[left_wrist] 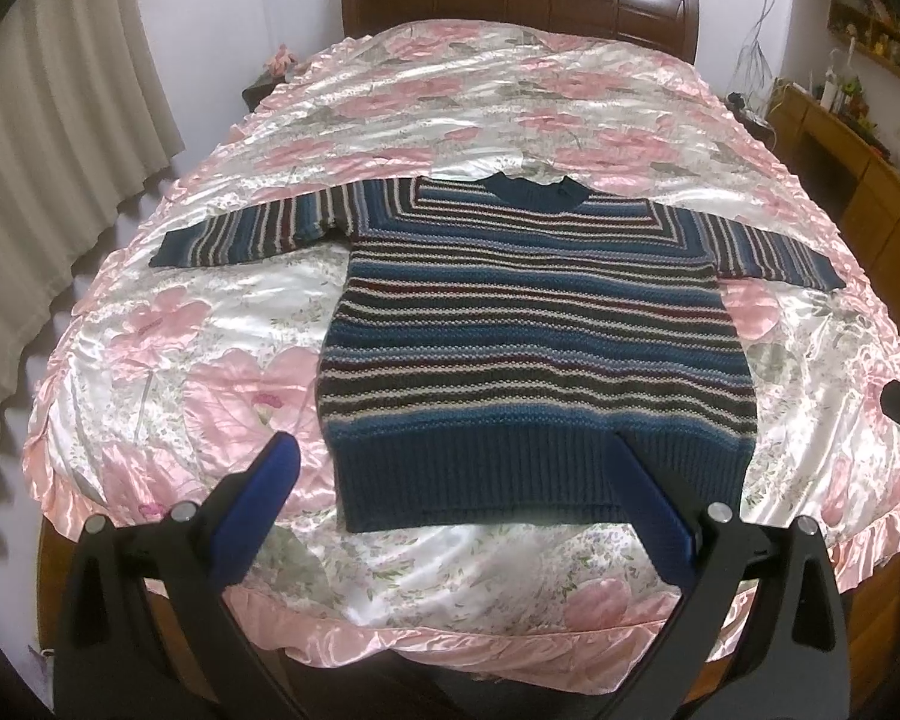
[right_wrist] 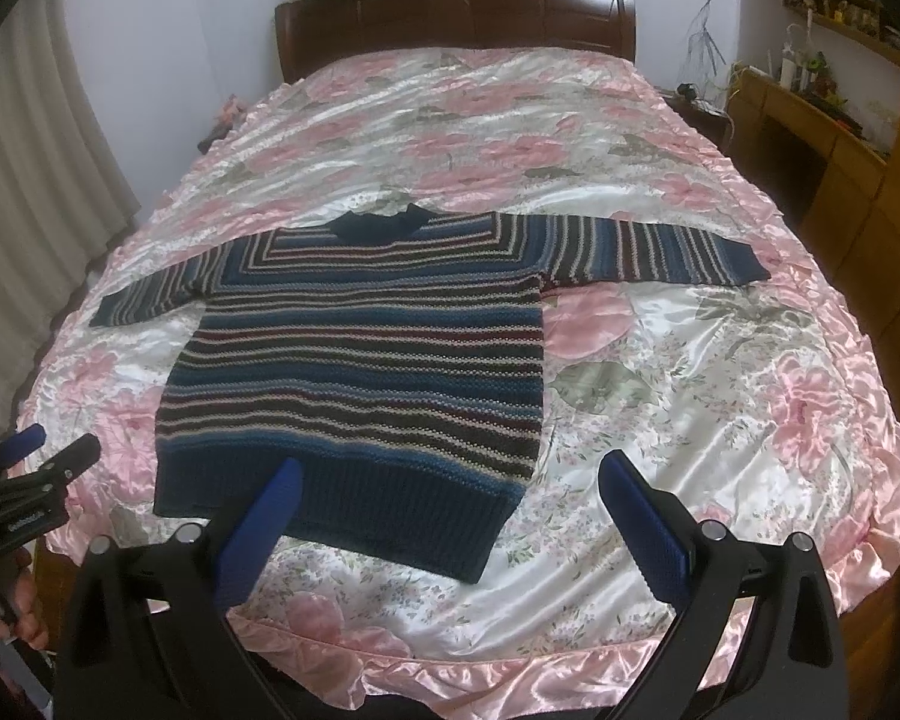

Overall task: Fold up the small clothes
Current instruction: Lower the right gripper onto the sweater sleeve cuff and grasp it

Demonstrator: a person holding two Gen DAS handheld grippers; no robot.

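A small knitted sweater (left_wrist: 534,336) with blue, dark, white and maroon stripes lies flat on the bed, both sleeves spread out sideways and the neck toward the headboard. Its dark blue ribbed hem (left_wrist: 528,480) faces me. My left gripper (left_wrist: 453,450) hovers open above the hem's left part, with nothing between its blue pads. In the right wrist view the same sweater (right_wrist: 360,360) lies left of centre, and my right gripper (right_wrist: 447,471) hangs open over the hem's right corner (right_wrist: 480,540), also holding nothing. The left gripper (right_wrist: 45,447) shows at the far left edge there.
A pink floral satin bedspread (left_wrist: 210,360) covers the bed, its ruffled edge (left_wrist: 450,654) close to me. A dark wooden headboard (left_wrist: 510,0) stands at the far end. Curtains (left_wrist: 60,150) hang to the left; a wooden desk with shelves (right_wrist: 822,126) stands on the right. A hand (right_wrist: 24,612) holds the left gripper.
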